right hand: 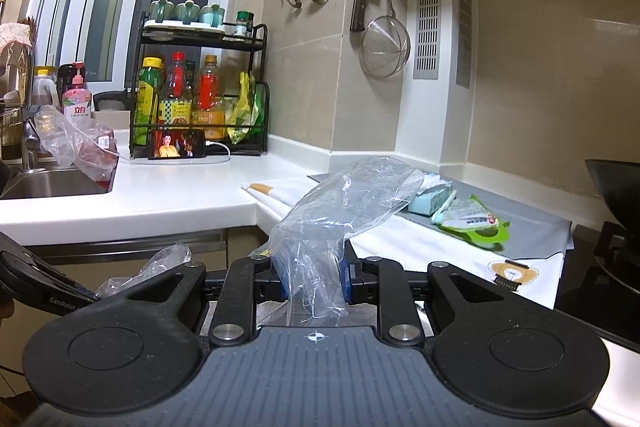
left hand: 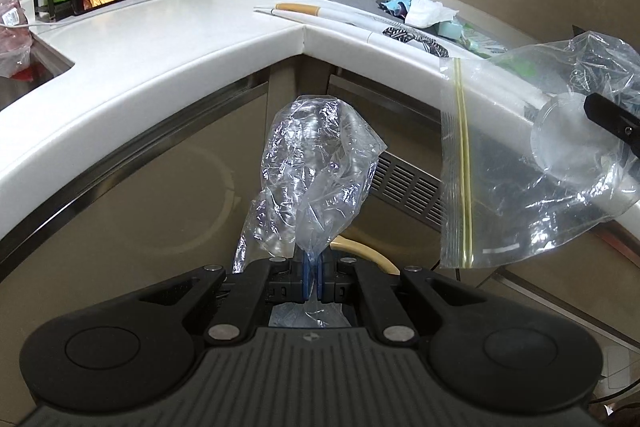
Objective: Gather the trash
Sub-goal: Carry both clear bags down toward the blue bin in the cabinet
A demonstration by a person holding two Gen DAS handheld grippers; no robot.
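a: left hand-held gripper [left hand: 313,277]?
b: clamped on a crumpled clear bag [left hand: 316,179] — it stands up from the tips, in the air below the desk [left hand: 168,39] edge.
a: right?
b: right hand-held gripper [right hand: 316,277] pinching a zip bag [right hand: 344,211], long axis leaning up-right, over the desk corner — room open ahead.

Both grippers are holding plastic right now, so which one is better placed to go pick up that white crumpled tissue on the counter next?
Probably neither until one lets go. The right gripper is nearer the tissue but carries the zip bag; the left gripper pinches only a crumpled plastic wrap, simpler to drop first.
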